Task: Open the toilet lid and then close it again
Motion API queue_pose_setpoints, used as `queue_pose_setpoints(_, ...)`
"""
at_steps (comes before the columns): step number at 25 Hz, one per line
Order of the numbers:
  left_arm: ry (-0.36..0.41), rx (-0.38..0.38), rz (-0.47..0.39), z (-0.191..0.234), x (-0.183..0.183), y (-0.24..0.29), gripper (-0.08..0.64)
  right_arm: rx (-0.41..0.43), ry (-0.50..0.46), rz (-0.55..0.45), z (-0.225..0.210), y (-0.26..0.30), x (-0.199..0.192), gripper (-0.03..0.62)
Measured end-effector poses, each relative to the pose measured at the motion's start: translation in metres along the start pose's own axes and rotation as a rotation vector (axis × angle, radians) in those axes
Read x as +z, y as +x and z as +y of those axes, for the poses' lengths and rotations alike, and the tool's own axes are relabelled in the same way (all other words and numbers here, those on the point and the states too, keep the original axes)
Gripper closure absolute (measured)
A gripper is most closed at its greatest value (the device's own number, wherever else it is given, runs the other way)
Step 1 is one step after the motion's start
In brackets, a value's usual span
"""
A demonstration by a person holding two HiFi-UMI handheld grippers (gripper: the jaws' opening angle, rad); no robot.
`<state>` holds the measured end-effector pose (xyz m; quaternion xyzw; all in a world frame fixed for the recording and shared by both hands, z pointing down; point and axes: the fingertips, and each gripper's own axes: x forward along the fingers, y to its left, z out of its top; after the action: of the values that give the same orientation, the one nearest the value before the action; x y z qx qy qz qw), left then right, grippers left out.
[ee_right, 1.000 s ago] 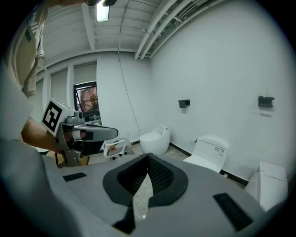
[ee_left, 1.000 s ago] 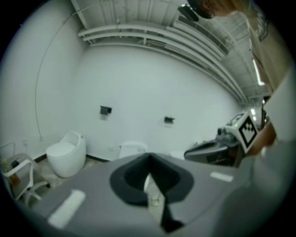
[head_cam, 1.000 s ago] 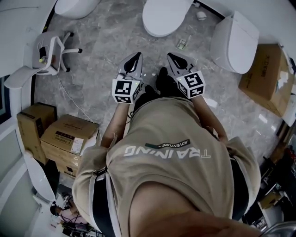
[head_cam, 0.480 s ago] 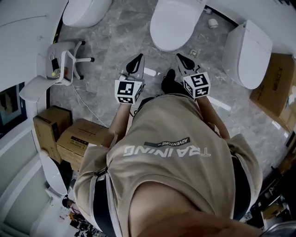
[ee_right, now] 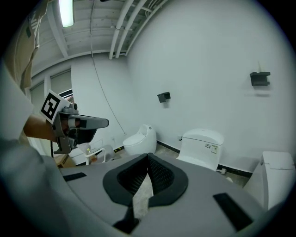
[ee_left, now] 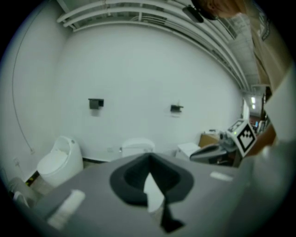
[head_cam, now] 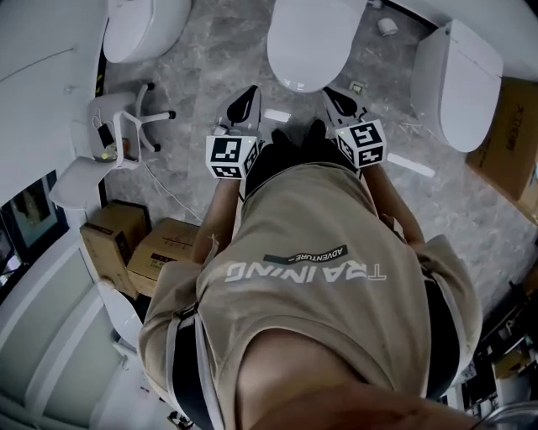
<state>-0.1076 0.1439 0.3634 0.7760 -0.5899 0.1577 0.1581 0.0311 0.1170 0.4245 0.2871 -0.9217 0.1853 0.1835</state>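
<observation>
The middle white toilet (head_cam: 313,40) stands straight ahead with its lid down; its tank also shows in the left gripper view (ee_left: 137,146) and the right gripper view (ee_right: 202,144). My left gripper (head_cam: 247,97) points at the floor just left of the bowl's front, jaws shut and empty (ee_left: 149,157). My right gripper (head_cam: 332,94) hangs just short of the bowl's front rim, its jaws closed together with nothing between them (ee_right: 148,156). Neither touches the toilet.
An egg-shaped toilet (head_cam: 143,25) stands to the left and a third toilet (head_cam: 461,71) to the right. A small white chair (head_cam: 126,126) and cardboard boxes (head_cam: 164,252) sit at the left. Another box (head_cam: 514,134) is at the right. Grey marble floor (head_cam: 210,59) lies between.
Both grippers and the person have moved forward together towards the middle toilet, which is now much nearer their tips. The jaws look unchanged.
</observation>
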Motion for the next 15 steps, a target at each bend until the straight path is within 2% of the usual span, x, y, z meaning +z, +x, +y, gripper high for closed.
queue_pose_setpoints(7, 0.002, -0.102, 0.036, 0.044, -0.009, 0.034, 0.555, -0.101, 0.038, 0.019, -0.004, 0.026, 0.008, 0.578)
queue_pose_setpoints(10, 0.064, -0.179, 0.052, 0.062, -0.012, 0.048, 0.555, -0.180, 0.039, 0.023, -0.007, 0.038, 0.019, 0.578)
queue_pose_setpoints(15, 0.168, -0.302, 0.029, 0.079, 0.001, 0.079, 0.555, -0.330, 0.111, -0.014, -0.028, 0.051, 0.044, 0.578)
